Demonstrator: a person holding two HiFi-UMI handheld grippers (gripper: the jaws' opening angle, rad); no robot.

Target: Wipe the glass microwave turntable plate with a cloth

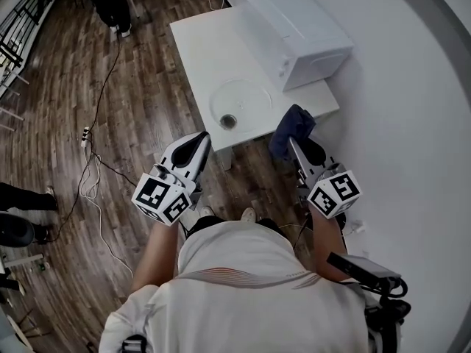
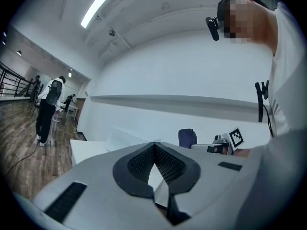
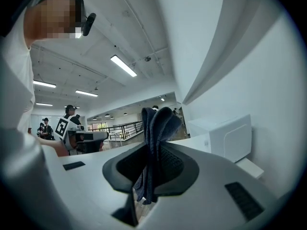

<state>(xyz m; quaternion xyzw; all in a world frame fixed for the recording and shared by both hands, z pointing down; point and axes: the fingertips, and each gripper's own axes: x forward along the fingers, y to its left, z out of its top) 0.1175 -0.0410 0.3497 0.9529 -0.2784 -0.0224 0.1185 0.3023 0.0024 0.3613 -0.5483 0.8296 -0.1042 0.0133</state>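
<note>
The round glass turntable plate (image 1: 240, 103) lies flat on the white table (image 1: 202, 46), just in front of the white microwave (image 1: 298, 31). A dark blue cloth (image 1: 291, 129) is pinched in my right gripper (image 1: 296, 144), held near the table's front right corner. In the right gripper view the cloth (image 3: 156, 138) stands up between the jaws, which are shut on it. My left gripper (image 1: 200, 144) hovers off the table's front edge, below the plate, with its jaws closed and nothing in them. In the left gripper view the tips (image 2: 154, 145) meet.
Wooden floor (image 1: 125, 109) with trailing cables (image 1: 92, 175) lies to the left of the table. A white wall (image 1: 412, 123) runs along the right. A person (image 1: 110, 2) stands at the far end of the room. The microwave (image 3: 230, 138) shows at right in the right gripper view.
</note>
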